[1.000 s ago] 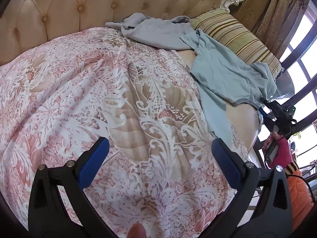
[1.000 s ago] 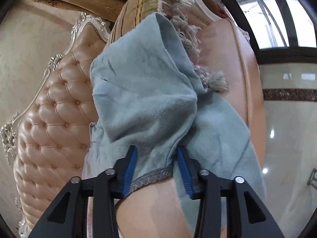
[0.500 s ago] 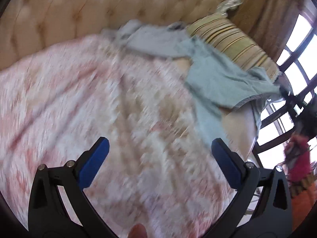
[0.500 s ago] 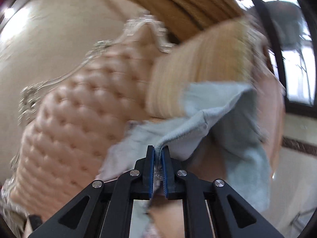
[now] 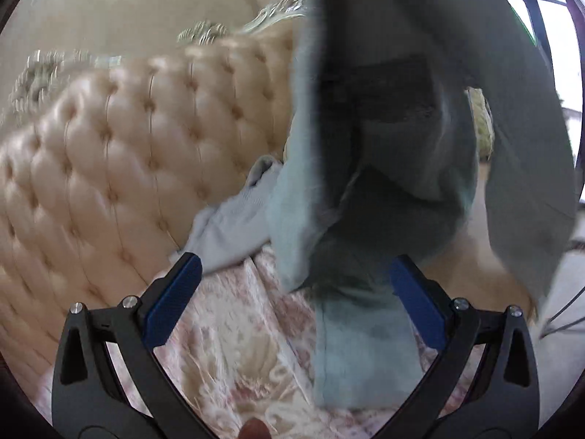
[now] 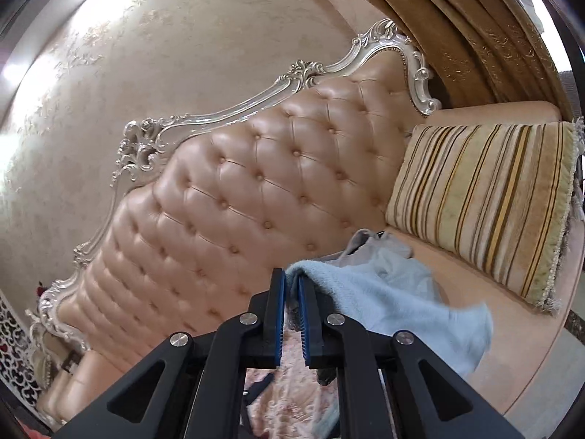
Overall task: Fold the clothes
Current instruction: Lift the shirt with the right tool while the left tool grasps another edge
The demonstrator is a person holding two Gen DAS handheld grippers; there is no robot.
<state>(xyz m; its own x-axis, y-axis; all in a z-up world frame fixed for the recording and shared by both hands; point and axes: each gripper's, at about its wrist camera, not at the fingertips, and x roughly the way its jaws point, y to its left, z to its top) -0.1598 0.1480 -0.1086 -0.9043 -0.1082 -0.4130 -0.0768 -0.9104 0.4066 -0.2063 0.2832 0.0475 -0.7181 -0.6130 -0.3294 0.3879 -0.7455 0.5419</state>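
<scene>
The right gripper point(image 6: 291, 314) has its blue pads nearly together, pinching a fold of the pale blue garment point(image 6: 387, 300). From the pinch the cloth falls away to the gripper's right and downward, over the peach seat. Just beyond the fingertips a second, grey garment point(image 6: 369, 245) lies bunched against the foot of the tufted backrest point(image 6: 256, 197), and further right a striped cushion point(image 6: 482, 205) leans on the sofa arm.

The left gripper point(image 5: 292, 300) stands wide open and holds nothing. The pale blue garment point(image 5: 384, 183) hangs directly ahead of it, filling the upper right of its view; the lower end trails down between the two fingers, nearer the right one, onto the pink floral cover point(image 5: 234, 336). The grey garment point(image 5: 234, 226) lies just past the left fingertip point(image 5: 172, 300), at the backrest.
</scene>
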